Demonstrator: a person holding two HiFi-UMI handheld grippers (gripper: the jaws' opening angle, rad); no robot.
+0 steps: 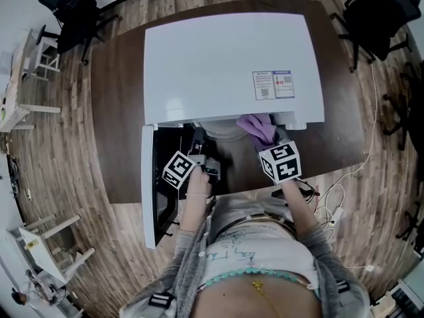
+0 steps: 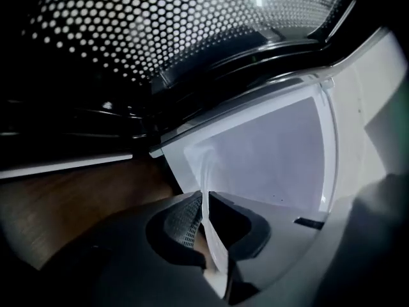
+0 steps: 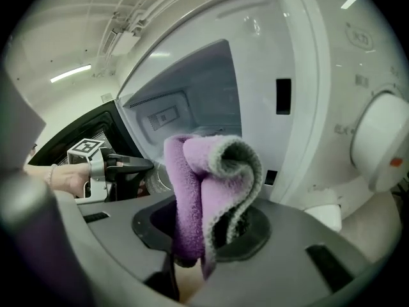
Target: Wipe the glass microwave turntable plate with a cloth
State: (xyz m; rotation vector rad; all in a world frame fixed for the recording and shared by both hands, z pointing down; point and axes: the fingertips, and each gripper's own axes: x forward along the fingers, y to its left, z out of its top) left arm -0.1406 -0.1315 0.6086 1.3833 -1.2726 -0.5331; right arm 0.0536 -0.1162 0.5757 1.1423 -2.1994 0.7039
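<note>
My left gripper (image 2: 206,226) is shut on the rim of the glass turntable plate (image 2: 208,190), whose thin clear edge stands between the jaws. In the head view this gripper (image 1: 199,138) reaches into the mouth of the microwave, where the plate (image 1: 222,132) shows as a pale curve. My right gripper (image 3: 201,235) is shut on a folded purple cloth (image 3: 211,184) that stands up out of its jaws. It hangs in front of the cavity, right of the left gripper (image 3: 144,165). The cloth (image 1: 257,126) hides the right gripper's fingertips in the head view.
The white microwave (image 1: 232,65) sits on a dark brown table (image 1: 116,111). Its door (image 1: 149,191) hangs open to the left, its perforated screen (image 2: 160,24) close above the left gripper. A control knob (image 3: 383,149) is at right. Chairs (image 1: 73,12) and a white cable (image 1: 334,197) surround the table.
</note>
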